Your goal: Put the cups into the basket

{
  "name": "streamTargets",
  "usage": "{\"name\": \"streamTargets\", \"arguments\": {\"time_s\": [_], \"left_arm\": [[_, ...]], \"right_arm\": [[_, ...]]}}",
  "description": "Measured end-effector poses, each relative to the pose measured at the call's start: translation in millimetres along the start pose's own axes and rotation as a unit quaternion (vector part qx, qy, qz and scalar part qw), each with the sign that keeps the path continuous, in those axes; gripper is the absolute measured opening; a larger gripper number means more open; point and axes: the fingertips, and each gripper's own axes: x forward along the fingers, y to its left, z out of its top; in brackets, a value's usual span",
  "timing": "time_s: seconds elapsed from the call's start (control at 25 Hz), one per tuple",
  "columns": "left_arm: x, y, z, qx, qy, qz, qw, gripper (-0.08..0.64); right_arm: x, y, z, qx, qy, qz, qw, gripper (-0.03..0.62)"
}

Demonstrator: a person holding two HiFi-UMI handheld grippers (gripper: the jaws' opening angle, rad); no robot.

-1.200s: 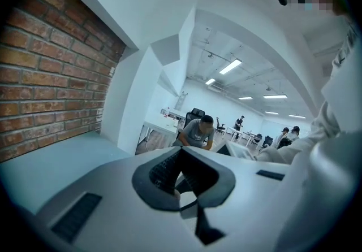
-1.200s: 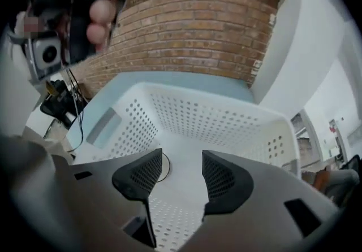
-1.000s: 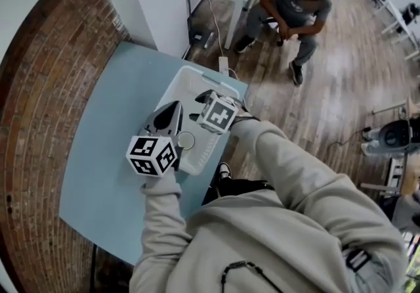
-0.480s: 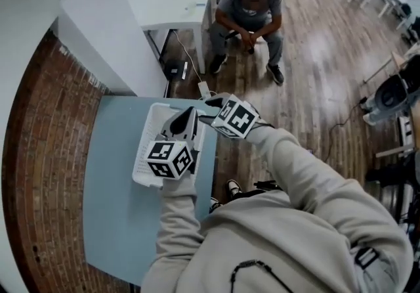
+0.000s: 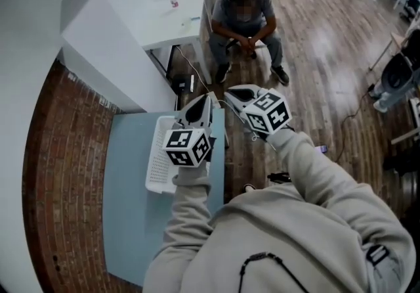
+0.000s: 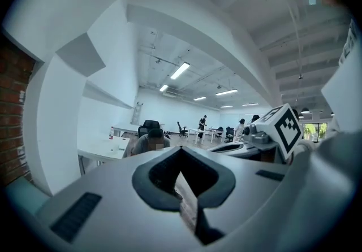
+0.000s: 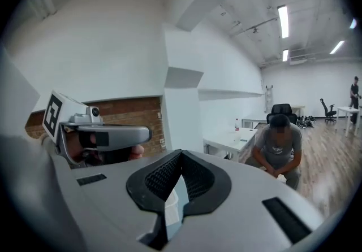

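Left gripper [image 5: 207,98] hovers over the white basket [image 5: 156,167], jaws together, empty; right gripper [image 5: 231,93], beside it, has just closed its jaws on nothing.

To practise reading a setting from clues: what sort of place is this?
Probably an open-plan office or lab: a white desk, a black office chair, ceiling strip lights and a wide wooden floor.

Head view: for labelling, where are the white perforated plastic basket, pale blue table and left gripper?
White perforated plastic basket [image 5: 157,163], head view, its bare left part.
Pale blue table [image 5: 131,232], head view, bare top near the person.
Left gripper [image 5: 205,102], head view, at its closed tips.
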Motion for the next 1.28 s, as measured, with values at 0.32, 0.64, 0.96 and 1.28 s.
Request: {"name": "streamTargets", "arguments": {"time_s": [0.32, 0.64, 0.96, 1.28], "left_arm": [[1, -6, 6, 0.008, -0.016, -0.006, 0.9998, -0.006], [0, -25, 12, 0.028, -0.021, -0.050, 0.9981, -0.005], [-53, -3, 21, 0.037, -0.053, 0.029, 0.9975, -0.005], [-150, 80, 1, 0.007, -0.043, 0.145, 0.9885, -0.005]], "right_arm": [[-13, -3, 17, 0.019, -0.058, -0.013, 0.998, 0.009], [-17, 11, 22, 0.020, -0.081, -0.007, 0.996, 0.009], [-5, 80, 39, -0.038, -0.077, 0.094, 0.992, 0.009], [61, 163, 38, -0.035, -0.068, 0.177, 0.981, 0.009]]}}
